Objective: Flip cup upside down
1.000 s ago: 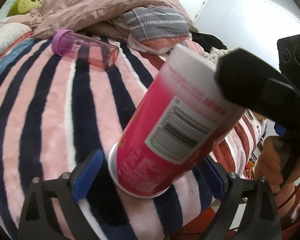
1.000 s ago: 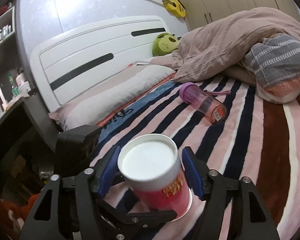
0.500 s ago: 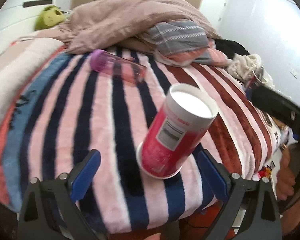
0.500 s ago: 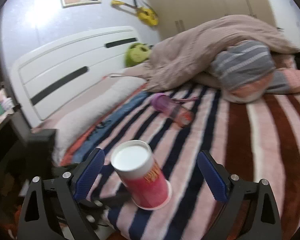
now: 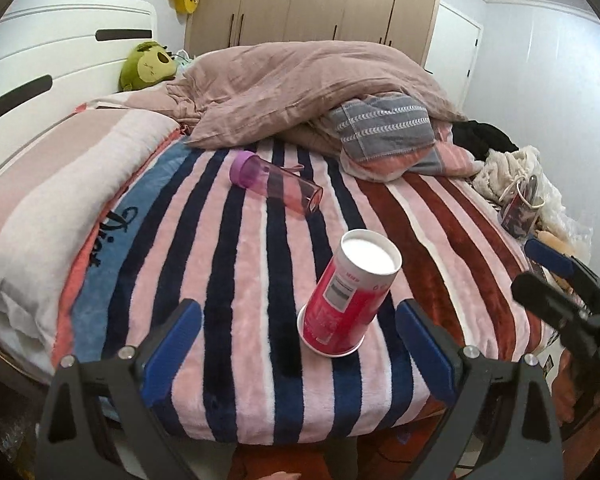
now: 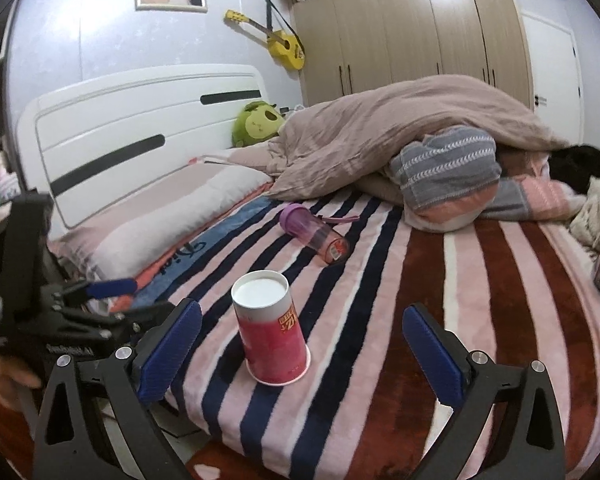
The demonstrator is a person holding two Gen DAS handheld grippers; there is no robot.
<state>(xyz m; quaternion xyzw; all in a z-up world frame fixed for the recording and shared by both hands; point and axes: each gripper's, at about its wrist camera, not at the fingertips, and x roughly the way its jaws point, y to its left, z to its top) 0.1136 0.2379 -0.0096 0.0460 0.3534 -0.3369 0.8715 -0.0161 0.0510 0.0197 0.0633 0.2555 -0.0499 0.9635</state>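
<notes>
A red paper cup (image 5: 346, 304) stands upside down on the striped blanket (image 5: 236, 280), white base up, rim on the fabric near the front edge. It also shows in the right wrist view (image 6: 270, 326). My left gripper (image 5: 300, 344) is open and empty, drawn back from the cup, which sits ahead between its blue pads. My right gripper (image 6: 300, 350) is open and empty, also back from the cup. The right gripper's body appears at the right of the left wrist view (image 5: 560, 300).
A purple-lidded clear bottle (image 5: 276, 186) lies on its side further back on the bed. A heaped duvet (image 5: 308, 84), grey striped cloth (image 5: 384, 128), pillow (image 5: 56, 184) and green plush (image 5: 148, 66) lie behind. A jar (image 5: 518, 212) stands at the right edge.
The right gripper opened and let go of the cup, which now stands inverted on the blanket. Both grippers pulled back and away from it.
</notes>
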